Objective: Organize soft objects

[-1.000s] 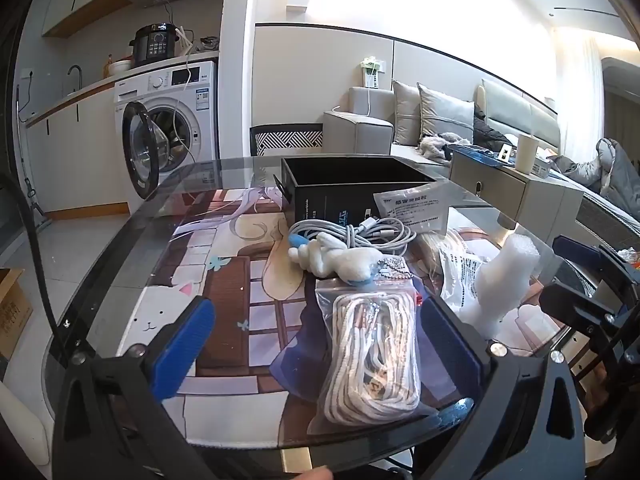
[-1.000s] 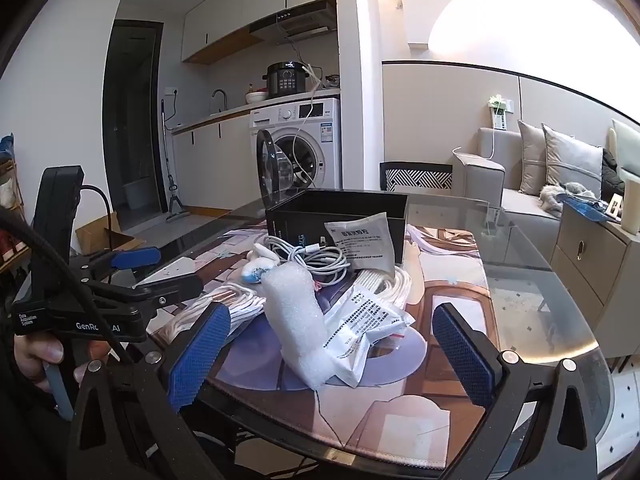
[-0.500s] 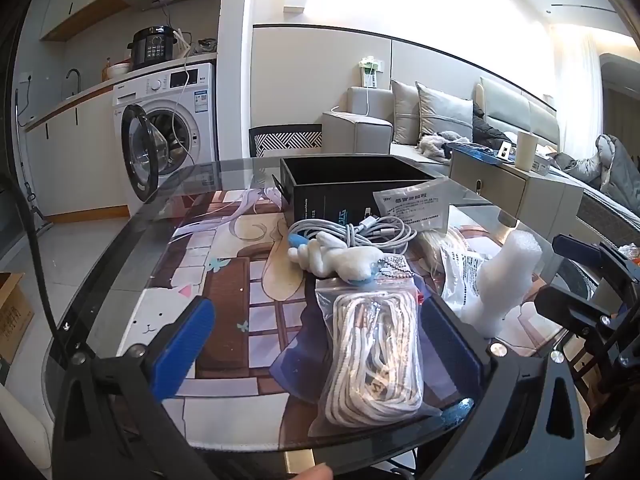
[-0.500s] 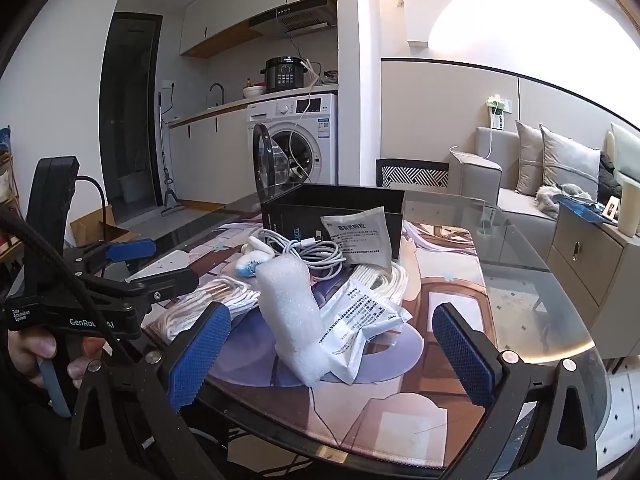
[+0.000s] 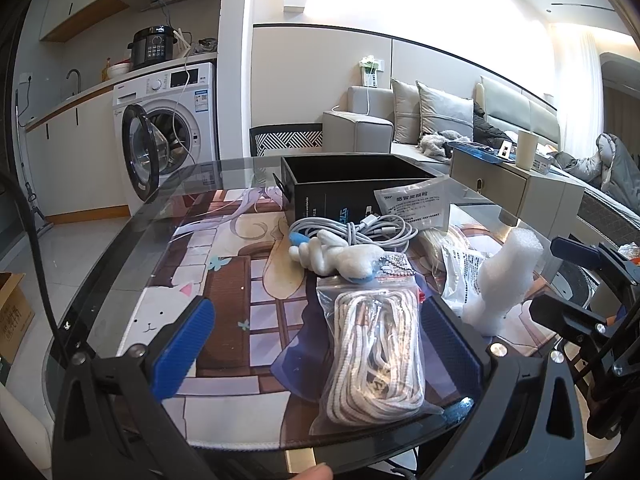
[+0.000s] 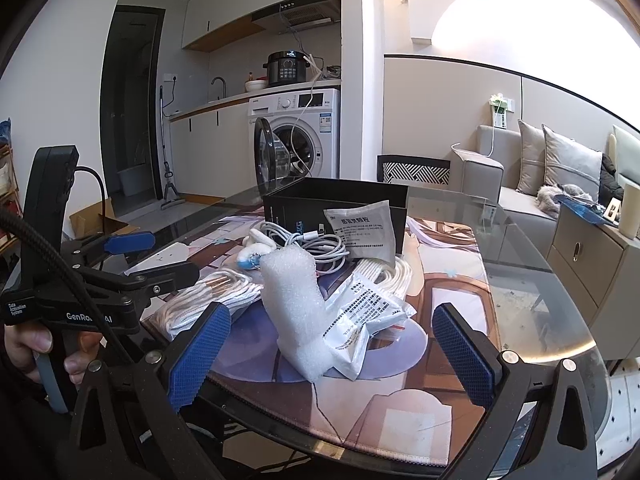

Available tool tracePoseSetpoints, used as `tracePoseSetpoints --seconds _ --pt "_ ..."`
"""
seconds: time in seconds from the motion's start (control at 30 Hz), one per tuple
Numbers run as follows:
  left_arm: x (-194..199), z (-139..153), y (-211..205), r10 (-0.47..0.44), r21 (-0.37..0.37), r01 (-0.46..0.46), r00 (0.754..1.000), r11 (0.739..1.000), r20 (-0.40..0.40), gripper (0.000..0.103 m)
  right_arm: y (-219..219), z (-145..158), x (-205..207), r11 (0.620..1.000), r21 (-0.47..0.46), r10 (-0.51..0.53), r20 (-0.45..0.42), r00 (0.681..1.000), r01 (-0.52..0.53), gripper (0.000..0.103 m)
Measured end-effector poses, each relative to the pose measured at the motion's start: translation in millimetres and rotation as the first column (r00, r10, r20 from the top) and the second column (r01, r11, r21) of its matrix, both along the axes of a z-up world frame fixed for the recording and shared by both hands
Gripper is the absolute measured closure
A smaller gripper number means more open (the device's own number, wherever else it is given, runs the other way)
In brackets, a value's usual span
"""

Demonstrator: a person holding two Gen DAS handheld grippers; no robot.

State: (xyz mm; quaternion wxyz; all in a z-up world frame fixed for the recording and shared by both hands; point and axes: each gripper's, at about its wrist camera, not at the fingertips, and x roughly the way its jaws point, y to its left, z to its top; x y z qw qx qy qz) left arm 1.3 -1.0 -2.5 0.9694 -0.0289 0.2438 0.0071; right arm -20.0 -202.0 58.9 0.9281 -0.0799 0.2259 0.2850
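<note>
Glass table point(image 5: 120, 248), round, with a printed mat point(image 6: 440, 280) under the glass.

Black box point(image 5: 344, 184): open-topped, toward the far edge.
Sachet point(image 5: 416, 208): leaning against the box front.
Cable point(image 5: 360, 232): grey coil, just before the box.
Plush point(image 5: 340, 258): white with blue (small, lying on its side), touching the cable coil.
Rope bag point(image 5: 376, 356): clear zip bag of white rope, at the near edge, between the left gripper's tips.
Foam point(image 6: 300, 304): white block, upright, near the near edge, right of the rope bag.
Leaflet bag point(image 6: 360, 312): printed plastic, touching the foam.

Left gripper point(image 5: 316, 344): fingers spread wide, empty, hovering at the near edge.
Right gripper point(image 6: 332, 344): fingers spread wide, empty, facing the foam.
Hand point(image 6: 36, 344): on the left gripper's handle.
</note>
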Motion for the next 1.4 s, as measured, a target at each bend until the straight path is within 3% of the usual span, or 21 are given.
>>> tracePoseSetpoints --seconds 1.4 --pt "3 -5 6 0.006 -0.003 -0.006 1.000 1.000 0.003 0.000 10 -9 12 1.000 -0.010 0.005 -0.056 0.998 -0.006 0.000"
